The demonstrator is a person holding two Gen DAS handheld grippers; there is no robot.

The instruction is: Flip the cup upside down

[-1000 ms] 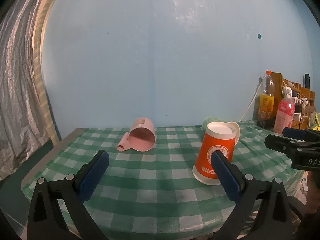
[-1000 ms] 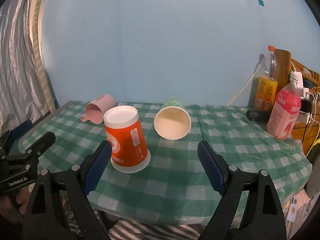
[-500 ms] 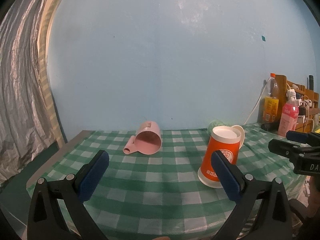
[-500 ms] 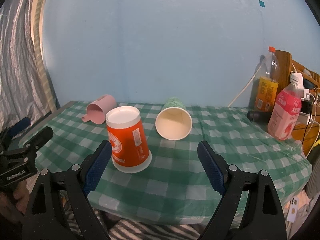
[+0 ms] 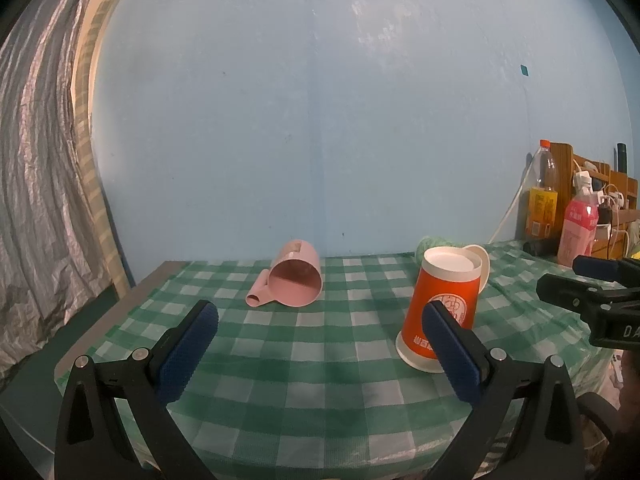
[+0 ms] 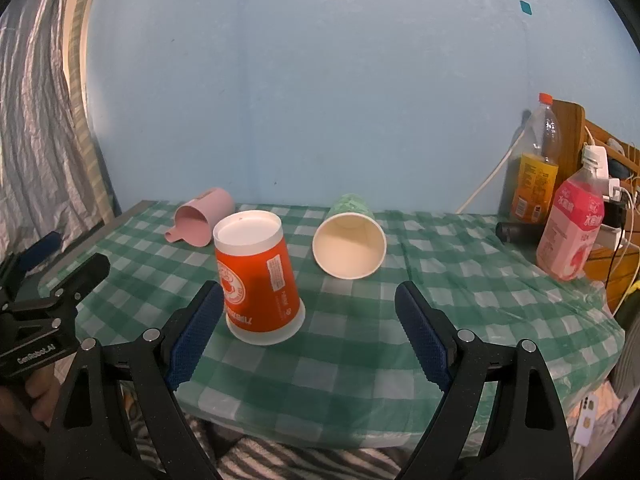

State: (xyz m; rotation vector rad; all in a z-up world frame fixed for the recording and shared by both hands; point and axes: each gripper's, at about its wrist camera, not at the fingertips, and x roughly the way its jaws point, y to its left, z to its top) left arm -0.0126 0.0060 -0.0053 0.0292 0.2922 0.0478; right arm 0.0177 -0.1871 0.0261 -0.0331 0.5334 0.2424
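Orange cup (image 6: 256,276) stands inverted on counter (image 6: 460,280); light, thin-walled, crushable, so grip mid-wall gently. Left tool (image 5: 320,348) and right tool (image 6: 308,332) both spread, empty.

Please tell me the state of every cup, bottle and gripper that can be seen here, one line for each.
orange cup: upside down on the table, rim down.
pink mug: on its side, mouth toward the cameras.
green paper cup: on its side, mouth toward the cameras.
orange drink bottle: upright, capped.
pink drink bottle: upright, capped.
left gripper: open, holding nothing.
right gripper: open, holding nothing.
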